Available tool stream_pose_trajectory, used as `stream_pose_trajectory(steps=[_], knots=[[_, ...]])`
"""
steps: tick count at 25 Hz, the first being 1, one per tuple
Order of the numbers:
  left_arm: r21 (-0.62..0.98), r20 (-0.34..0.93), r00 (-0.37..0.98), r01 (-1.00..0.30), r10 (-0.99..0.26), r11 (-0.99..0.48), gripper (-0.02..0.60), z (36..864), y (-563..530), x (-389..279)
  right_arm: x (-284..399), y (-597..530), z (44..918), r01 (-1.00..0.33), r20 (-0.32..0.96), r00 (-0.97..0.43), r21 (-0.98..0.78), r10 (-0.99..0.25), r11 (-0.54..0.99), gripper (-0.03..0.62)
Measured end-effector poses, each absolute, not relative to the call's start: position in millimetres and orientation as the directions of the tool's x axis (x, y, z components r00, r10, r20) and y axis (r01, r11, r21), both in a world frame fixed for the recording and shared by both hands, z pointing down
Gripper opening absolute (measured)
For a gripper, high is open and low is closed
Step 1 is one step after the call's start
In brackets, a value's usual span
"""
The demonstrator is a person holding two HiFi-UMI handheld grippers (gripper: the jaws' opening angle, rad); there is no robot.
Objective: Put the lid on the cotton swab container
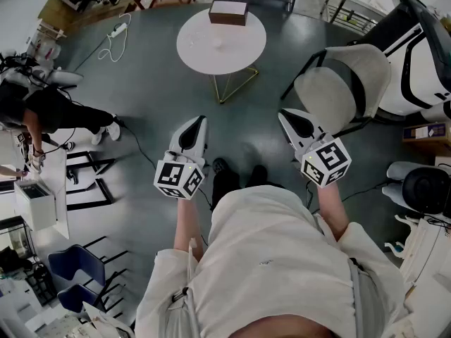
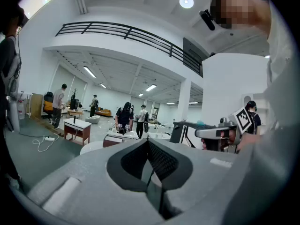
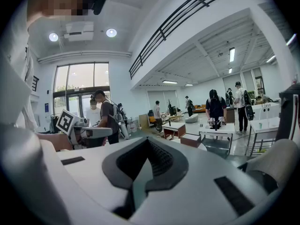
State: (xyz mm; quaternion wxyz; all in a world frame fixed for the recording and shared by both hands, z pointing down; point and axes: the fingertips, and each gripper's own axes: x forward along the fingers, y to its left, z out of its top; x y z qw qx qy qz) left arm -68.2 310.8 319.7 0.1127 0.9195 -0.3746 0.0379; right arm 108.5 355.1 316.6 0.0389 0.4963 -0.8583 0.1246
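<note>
Wide dark grey floor (image 1: 141,111) out in front, and that open stretch is the first worry: the person stands well back from the work, so any lunge with both arms out could carry a tool into the edge of the round white tabletop on gold wire legs (image 1: 243,60) and rock it. The cream shell chair on a black frame (image 1: 345,83) sits just right of the table's near right edge, so a swing on that side could clip it. At the tabletop's far edge is a brown rectangular box (image 1: 228,11), also easy to nudge. Now the tools: the left gripper (image 1: 201,120) has its jaws pressed together on nothing, and the right gripper (image 1: 282,113) is clenched empty too, both held roughly level, side by side and aimed at the table. Neither can take a lid until it opens, so arriving still clenched would only push things about. The cotton swab container itself cannot be picked out for sure; a faint small clear shape (image 1: 216,43) near the middle of the tabletop may be it, well apart from both grippers and ahead of them.
</note>
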Motion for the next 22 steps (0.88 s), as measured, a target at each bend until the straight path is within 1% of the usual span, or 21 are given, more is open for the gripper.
stream_pose_trajectory(steps=[3,6,13,19,22], knots=[[0.16,0.156,0.708,-0.706,-0.689,-0.69,0.005,320,315,-68,110,360,316,-0.864,0.189,-0.5,-0.175,-0.845,0.472,0.006],[0.106,0.161,0.687,-0.726,-0.708,-0.68,0.005,320,317,-70,109,363,319,-0.862,0.192,-0.504,-0.173,-0.842,0.476,0.006],[0.129,0.158,0.688,-0.726,-0.709,-0.676,0.005,320,323,-69,112,365,325,-0.858,0.189,-0.502,-0.23,-0.844,0.459,0.006],[0.09,0.173,0.669,-0.742,-0.723,-0.665,0.005,320,331,-65,114,371,337,-0.853,0.216,-0.513,-0.239,-0.831,0.464,0.008],[0.103,0.185,0.668,-0.743,-0.721,-0.662,0.005,324,335,-66,112,370,345,-0.847,0.231,-0.52,-0.26,-0.822,0.463,0.008]])
